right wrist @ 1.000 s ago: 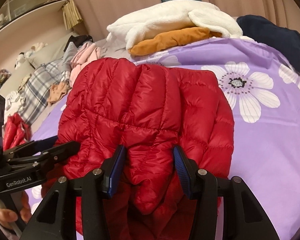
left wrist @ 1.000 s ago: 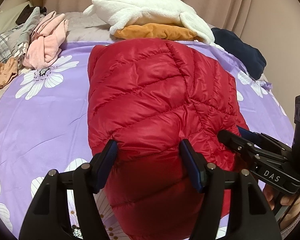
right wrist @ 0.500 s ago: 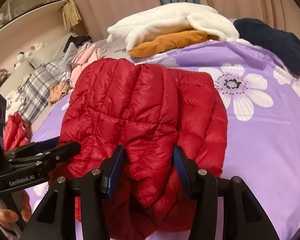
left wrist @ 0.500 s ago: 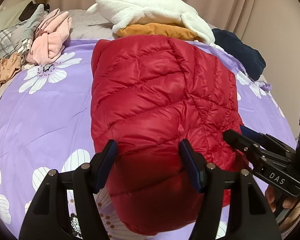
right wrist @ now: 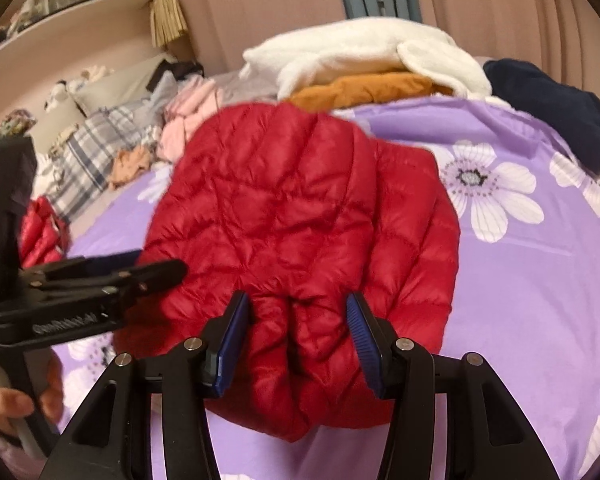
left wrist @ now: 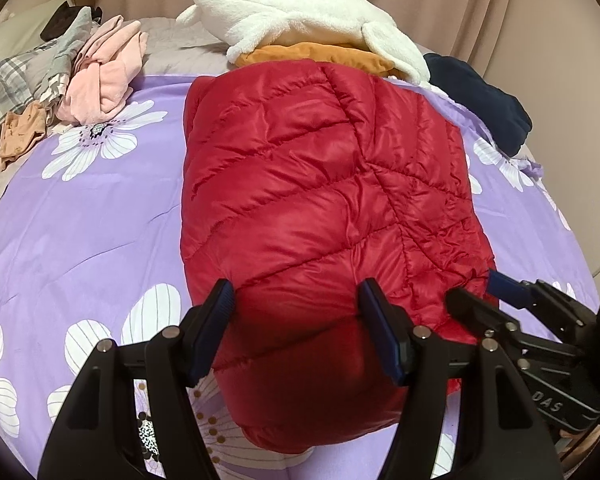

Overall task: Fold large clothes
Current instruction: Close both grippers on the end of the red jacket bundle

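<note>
A red quilted puffer jacket (left wrist: pixel 312 200) lies folded into a compact bundle on the purple flowered bedspread (left wrist: pixel 80 232); it also shows in the right wrist view (right wrist: pixel 300 232). My left gripper (left wrist: pixel 294 304) is open, its jaws wide apart above the jacket's near end. My right gripper (right wrist: pixel 296 316) is open too, jaws apart above the jacket's near lobe. In the left wrist view the right gripper (left wrist: pixel 480 292) is at the jacket's right edge. In the right wrist view the left gripper (right wrist: pixel 156 268) is at its left edge.
A white fleece (left wrist: pixel 312 16) over an orange garment (left wrist: pixel 320 54) is stacked at the far side. A navy garment (left wrist: pixel 480 96) lies far right. Pink (left wrist: pixel 104 76) and plaid clothes (left wrist: pixel 8 84) pile far left. Another red garment (right wrist: pixel 42 228) lies off the bed's left.
Both grippers have drawn back toward me and risen a little, so more of the jacket's near end and the bedspread under it shows. The jacket lies still.
</note>
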A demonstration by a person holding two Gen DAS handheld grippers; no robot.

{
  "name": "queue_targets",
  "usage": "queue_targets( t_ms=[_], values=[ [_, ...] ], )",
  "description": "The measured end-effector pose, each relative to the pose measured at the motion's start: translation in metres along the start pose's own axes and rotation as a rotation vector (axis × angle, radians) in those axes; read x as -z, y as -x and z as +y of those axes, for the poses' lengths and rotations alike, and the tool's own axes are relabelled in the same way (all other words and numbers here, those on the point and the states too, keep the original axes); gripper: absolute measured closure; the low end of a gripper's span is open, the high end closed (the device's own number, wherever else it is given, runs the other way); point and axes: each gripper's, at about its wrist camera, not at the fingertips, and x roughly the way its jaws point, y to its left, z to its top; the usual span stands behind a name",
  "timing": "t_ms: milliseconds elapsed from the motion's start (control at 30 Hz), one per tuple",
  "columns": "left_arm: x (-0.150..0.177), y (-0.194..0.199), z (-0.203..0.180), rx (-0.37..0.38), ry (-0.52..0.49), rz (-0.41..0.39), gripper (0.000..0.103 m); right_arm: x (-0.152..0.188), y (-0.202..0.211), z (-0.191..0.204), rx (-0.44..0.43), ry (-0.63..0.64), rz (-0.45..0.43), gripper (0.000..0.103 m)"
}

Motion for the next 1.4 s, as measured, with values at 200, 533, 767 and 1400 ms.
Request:
queue_targets(
  t_ms=[200,533,767,1400],
  values=[
    [0.0002,-0.0016,-0.0002,0.002,-0.004,0.002,0.038,0.0050,-0.0030,-0.0008,-0.006,-0.024,0.009,0.051],
    [0.0004,-0.0025,-0.0011,-0.001,-0.007,0.001,0.037,0.0059,-0.0023,0.0001,-0.005,-0.024,0.008,0.051],
    [0.0029,0.0005,-0.0024,-0.009,-0.010,0.003,0.037,0.0070,-0.0009,-0.0002,-0.004,-0.023,0.009,0.051],
    [0.0068,0.0037,-0.0027,-0.009,-0.009,0.008,0.037,0.0105,0.0027,-0.0012,0.002,-0.024,0.017,0.051]
  ],
)
